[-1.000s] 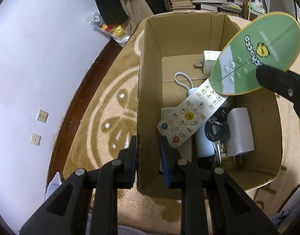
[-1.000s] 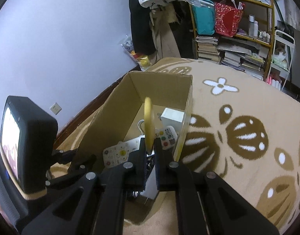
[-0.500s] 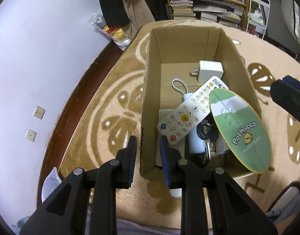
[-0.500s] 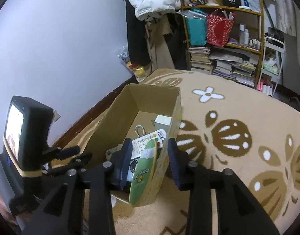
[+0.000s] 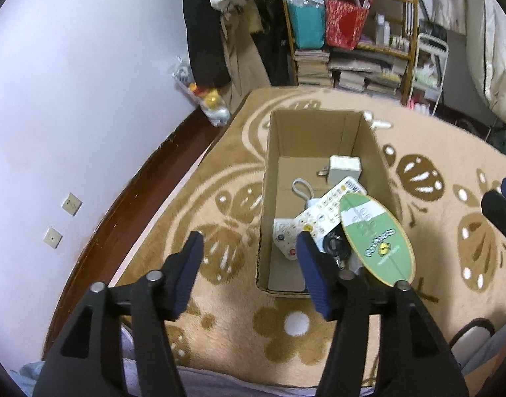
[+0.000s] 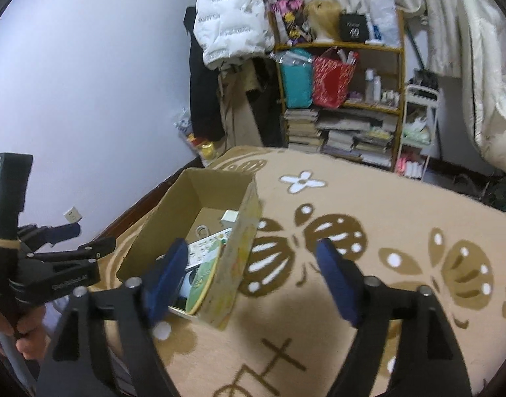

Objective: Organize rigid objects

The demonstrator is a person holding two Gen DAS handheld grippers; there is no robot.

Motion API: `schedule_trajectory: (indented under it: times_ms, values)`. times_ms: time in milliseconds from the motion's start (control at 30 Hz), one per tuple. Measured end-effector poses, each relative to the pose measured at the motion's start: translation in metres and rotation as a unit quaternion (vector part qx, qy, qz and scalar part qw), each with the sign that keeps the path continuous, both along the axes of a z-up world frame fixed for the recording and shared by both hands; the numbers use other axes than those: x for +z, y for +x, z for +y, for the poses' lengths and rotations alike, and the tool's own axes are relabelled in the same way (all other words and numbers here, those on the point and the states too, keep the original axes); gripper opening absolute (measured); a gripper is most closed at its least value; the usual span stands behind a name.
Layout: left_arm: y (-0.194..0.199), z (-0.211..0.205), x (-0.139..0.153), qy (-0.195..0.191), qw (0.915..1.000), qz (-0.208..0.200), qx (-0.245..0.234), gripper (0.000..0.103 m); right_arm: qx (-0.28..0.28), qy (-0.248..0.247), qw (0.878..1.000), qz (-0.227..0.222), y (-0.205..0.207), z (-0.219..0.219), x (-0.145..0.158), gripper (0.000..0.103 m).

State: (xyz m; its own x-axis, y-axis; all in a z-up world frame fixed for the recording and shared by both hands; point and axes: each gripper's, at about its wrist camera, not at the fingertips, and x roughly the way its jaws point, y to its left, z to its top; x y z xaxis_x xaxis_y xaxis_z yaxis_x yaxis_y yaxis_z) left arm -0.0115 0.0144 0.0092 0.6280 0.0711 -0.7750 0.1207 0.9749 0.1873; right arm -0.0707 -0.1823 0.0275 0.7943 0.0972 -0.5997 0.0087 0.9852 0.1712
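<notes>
Fan [image 5: 375,236] sits tilted against the near right wall of the cardboard box [image 5: 269,165], on top of the remotes [image 5: 316,218], probably because it's too long to lie flat. Right gripper [image 6: 249,274] jaws just opened wide, empty, fan just ahead-left. Left gripper [image 5: 249,264] has also just been opening, half spread, empty, box rim ahead.

A pale lilac plaster wall [image 5: 87,76] carries two square beige wall sockets [image 5: 71,203]; a dark brown wooden skirting board [image 5: 147,192] runs along its foot; the floor is covered by a tan pile carpet with brown and white butterfly and flower patterns [image 6: 368,218]; against the far side stands a yellow bamboo shelf unit [image 6: 339,76] with stacked books beneath; a white puffer jacket [image 6: 230,23] hangs beside it; a white wire rack [image 6: 418,125] stands to its right.
</notes>
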Motion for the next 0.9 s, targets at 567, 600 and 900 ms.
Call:
schedule_trajectory:
  times_ms: [567, 600, 900]
  values:
    - [-0.061, -0.022, 0.026, -0.019, 0.9948, -0.087, -0.050, 0.100, -0.032, 0.018, 0.998, -0.049, -0.047, -0.016, 0.003, 0.103]
    - [-0.064, -0.024, 0.025, -0.014, 0.9944, -0.091, -0.053, 0.100, -0.034, 0.020, 0.998, -0.048, -0.048, -0.017, 0.002, 0.103]
    - [-0.065, -0.026, 0.024, -0.008, 0.9940, -0.094, -0.056, 0.102, -0.043, 0.021, 0.998, -0.043, -0.050, -0.023, -0.009, 0.103]
